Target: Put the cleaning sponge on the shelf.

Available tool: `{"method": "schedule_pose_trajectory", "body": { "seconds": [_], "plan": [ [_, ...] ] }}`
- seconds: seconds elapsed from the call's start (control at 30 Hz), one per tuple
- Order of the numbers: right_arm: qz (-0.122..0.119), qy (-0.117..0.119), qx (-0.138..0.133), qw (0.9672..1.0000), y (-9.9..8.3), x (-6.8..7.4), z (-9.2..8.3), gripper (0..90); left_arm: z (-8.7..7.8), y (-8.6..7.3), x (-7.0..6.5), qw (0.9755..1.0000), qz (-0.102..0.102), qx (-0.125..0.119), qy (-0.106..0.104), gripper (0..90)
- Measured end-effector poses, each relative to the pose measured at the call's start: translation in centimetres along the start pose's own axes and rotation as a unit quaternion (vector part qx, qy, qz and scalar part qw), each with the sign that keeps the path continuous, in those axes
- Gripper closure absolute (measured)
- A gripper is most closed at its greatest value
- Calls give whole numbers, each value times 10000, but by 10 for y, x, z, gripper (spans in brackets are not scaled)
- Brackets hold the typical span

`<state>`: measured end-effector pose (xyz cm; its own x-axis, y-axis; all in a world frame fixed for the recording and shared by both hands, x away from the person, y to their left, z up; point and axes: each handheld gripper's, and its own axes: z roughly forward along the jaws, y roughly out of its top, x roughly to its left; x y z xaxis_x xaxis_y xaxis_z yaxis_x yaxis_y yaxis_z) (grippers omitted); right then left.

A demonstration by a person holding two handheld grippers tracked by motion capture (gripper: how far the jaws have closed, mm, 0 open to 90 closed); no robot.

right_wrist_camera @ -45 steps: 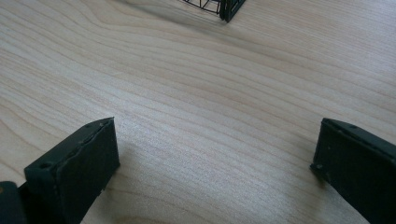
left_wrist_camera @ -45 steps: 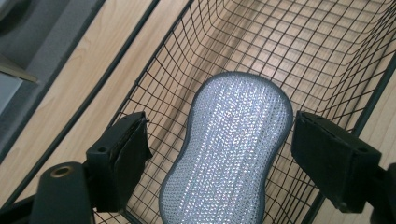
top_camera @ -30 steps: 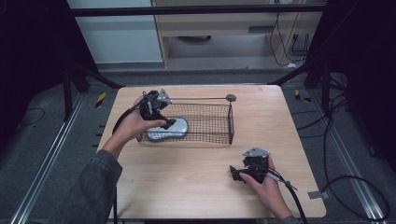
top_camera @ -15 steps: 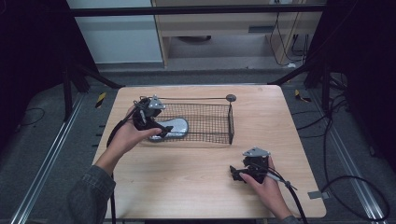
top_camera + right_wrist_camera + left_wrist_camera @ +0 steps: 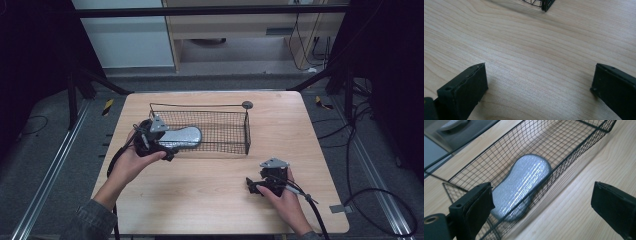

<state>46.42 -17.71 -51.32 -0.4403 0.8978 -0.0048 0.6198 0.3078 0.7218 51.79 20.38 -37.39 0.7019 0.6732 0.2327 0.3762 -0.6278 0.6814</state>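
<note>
Sponge (image 5: 181, 137) in basket's (image 5: 235, 131) left end

Silver-grey sponge (image 5: 521, 185) in black mesh basket (image 5: 574, 152), pale wood table (image 5: 215, 200).

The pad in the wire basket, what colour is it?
Shiny silver-grey pad, with fine streaks; the left gripper view shows it best.

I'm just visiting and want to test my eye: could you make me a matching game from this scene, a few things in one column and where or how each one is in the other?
Things:
1. silver sponge
2. wire basket
3. left gripper
4. right gripper

Places or states:
A. low over bare wood at the table's near right, jaws open
B. lying inside the basket, at its left end
C. standing on the wooden table
D. beside the basket's left end, jaws open, nothing held

Pairs: 1-B, 2-C, 3-D, 4-A
</note>
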Motion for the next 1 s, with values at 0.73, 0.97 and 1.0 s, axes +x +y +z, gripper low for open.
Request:
{"method": "schedule_pose_trajectory", "body": {
  "seconds": [0.73,0.97,1.0],
  "plan": [
    [10,-1,2,10000,0,0,0,4,13,-83,-35,9981,-559,126,-211,41],
    [7,0,3,10000,0,0,0,4,29,-110,-29,9963,-683,501,-136,40],
    [9,0,2,10000,0,0,0,4,31,-112,-27,9960,-716,528,-107,40]
  ]
}}
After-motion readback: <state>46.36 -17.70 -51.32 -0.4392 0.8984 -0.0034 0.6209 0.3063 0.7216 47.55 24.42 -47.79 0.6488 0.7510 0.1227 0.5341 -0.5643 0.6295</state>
